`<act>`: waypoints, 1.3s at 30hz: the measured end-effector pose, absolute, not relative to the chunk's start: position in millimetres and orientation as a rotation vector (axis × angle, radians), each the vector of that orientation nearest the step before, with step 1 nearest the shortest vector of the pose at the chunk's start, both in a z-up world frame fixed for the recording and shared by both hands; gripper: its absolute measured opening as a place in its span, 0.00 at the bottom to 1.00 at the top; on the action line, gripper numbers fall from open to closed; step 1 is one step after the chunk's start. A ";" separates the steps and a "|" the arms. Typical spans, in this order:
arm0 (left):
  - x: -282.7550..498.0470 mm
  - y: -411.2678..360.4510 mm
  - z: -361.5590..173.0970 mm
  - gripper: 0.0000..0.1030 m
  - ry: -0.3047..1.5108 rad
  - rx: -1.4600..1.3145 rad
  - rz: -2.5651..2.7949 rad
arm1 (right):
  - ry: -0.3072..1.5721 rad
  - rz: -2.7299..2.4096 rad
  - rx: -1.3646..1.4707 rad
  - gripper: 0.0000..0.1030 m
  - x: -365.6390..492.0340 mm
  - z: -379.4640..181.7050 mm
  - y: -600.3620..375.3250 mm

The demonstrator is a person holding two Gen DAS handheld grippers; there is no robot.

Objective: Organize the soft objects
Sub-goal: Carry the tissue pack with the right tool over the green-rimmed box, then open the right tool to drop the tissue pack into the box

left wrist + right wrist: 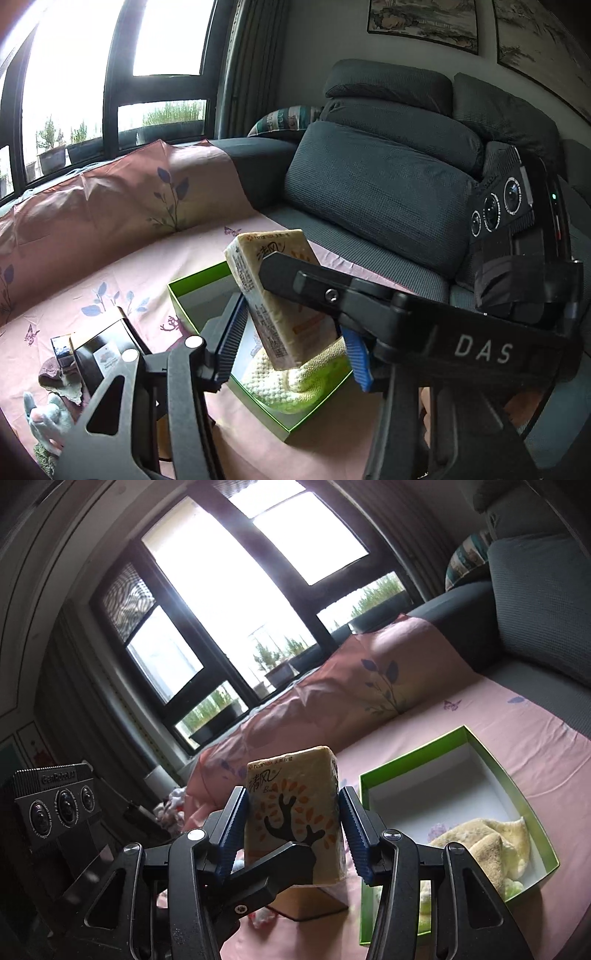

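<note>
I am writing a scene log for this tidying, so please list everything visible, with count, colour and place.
tissue pack: one, yellow-beige, in the air near the box
box: one, green, white inside, open, on the sheet
towel: one, pale yellow, inside the box
black box: one, on the sheet, left of the green box
sheet: one, pink with purple leaves, over the sofa seat
sofa cushion: several, dark grey, behind the box
patterned pillow: one, multicoloured, sofa corner
framed pictures: two, on the wall
right claw: black, blue pads, shut on the pack
left claw: black, blue pads, around the pack, grip unclear
</note>
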State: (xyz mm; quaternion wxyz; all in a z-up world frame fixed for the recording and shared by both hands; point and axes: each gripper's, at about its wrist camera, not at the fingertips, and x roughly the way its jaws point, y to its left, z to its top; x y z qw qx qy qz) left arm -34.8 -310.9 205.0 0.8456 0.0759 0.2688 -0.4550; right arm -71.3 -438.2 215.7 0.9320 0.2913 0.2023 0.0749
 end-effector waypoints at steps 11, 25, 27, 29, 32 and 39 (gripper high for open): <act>-3.9 -360.9 169.0 0.47 0.690 0.184 -1.008 | 0.478 0.052 0.756 0.51 -55.9 171.3 -484.6; 10.1 -384.4 142.5 0.49 0.788 0.160 -1.003 | 0.543 -0.102 0.836 0.51 -57.1 146.0 -509.7; 9.4 -381.9 143.1 0.50 0.787 0.156 -1.001 | 0.542 -0.121 0.828 0.51 -59.4 147.6 -509.7; 8.4 -378.5 144.8 0.54 0.786 0.157 -0.993 | 0.542 -0.137 0.824 0.51 -60.1 149.8 -508.8; 6.0 -368.0 150.3 0.64 0.771 0.142 -0.991 | 0.529 -0.146 0.808 0.51 -63.7 155.3 -506.0; -1.2 -315.9 178.9 0.83 0.702 0.048 -0.978 | 0.480 -0.193 0.717 0.76 -76.1 179.8 -489.3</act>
